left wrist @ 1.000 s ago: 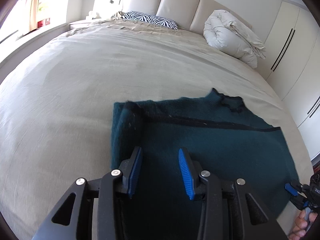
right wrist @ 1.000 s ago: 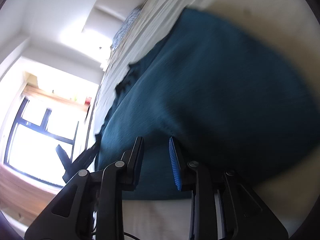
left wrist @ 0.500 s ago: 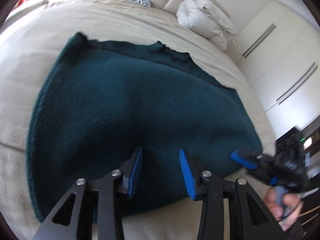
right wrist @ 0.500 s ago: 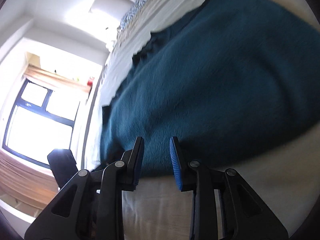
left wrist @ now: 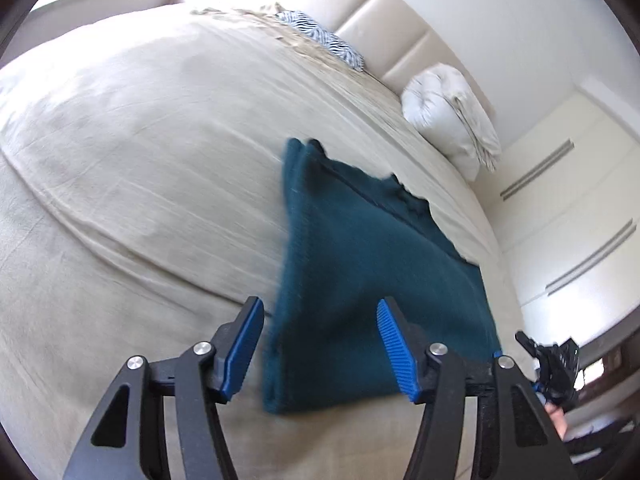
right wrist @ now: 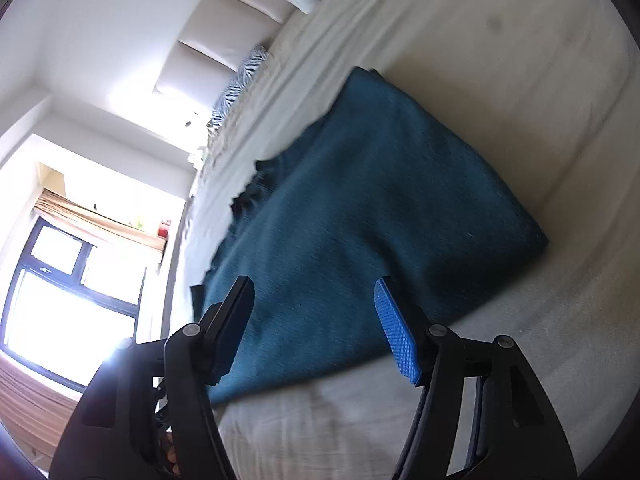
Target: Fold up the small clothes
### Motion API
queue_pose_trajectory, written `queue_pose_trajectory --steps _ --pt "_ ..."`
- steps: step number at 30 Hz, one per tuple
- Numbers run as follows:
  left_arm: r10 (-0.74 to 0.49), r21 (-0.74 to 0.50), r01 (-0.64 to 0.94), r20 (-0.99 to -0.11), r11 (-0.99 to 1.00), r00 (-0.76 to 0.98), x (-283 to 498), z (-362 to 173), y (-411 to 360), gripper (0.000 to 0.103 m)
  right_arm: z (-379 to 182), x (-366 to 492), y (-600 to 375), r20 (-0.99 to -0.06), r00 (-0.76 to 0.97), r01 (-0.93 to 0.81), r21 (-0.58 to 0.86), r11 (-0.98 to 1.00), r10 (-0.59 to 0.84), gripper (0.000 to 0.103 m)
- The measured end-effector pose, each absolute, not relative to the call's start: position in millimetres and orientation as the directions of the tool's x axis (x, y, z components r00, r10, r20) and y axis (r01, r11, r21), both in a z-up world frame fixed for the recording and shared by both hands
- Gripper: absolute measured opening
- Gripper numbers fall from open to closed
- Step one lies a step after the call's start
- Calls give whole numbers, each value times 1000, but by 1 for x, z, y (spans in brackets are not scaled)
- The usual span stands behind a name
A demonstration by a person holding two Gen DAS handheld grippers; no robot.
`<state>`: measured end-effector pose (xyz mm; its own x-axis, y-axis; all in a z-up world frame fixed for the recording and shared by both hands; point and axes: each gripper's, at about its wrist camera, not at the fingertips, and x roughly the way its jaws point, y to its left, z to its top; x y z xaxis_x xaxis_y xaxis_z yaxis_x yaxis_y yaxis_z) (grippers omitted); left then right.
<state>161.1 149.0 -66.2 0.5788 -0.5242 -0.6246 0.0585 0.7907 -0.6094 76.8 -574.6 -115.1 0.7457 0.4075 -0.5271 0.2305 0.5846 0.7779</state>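
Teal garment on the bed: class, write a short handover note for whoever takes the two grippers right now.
Left gripper: open, holding nothing, over the garment's near-left edge.
Right gripper: open, holding nothing, over the garment's near edge.
Teal garment: lies flat on the beige bed, roughly a rectangle, its left side looks doubled over, neckline at the far edge.
Done: it appears to have had at least one fold and been laid down.
Left: probably another fold to make it smaller; regrip an edge first.

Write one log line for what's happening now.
step: between folds | left gripper: open, empty | right gripper: open, empty | dark teal knitted garment: folded, flat on beige bed cover
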Motion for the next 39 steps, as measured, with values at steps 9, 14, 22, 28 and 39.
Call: queue_pose_trajectory --steps 9,14,22,28,39 --pt "-673 -766 -28 -582 642 456 192 -103 145 63 -105 122 -512 -496 658 97 802 590 566 62" --pt "-713 -800 -54 -562 598 419 204 -106 144 64 -101 162 -473 -483 614 50 813 580 624 62" --pt "-773 -844 -80 -519 530 364 221 -115 144 47 -108 209 -439 -484 548 36 828 559 682 62" --pt "-786 -844 -93 -528 528 323 229 -117 139 17 -123 232 -418 -497 498 37 831 555 711 62" --pt "-768 -821 -17 -541 571 341 229 -75 109 13 -137 237 -435 -462 488 51 862 504 741 61"
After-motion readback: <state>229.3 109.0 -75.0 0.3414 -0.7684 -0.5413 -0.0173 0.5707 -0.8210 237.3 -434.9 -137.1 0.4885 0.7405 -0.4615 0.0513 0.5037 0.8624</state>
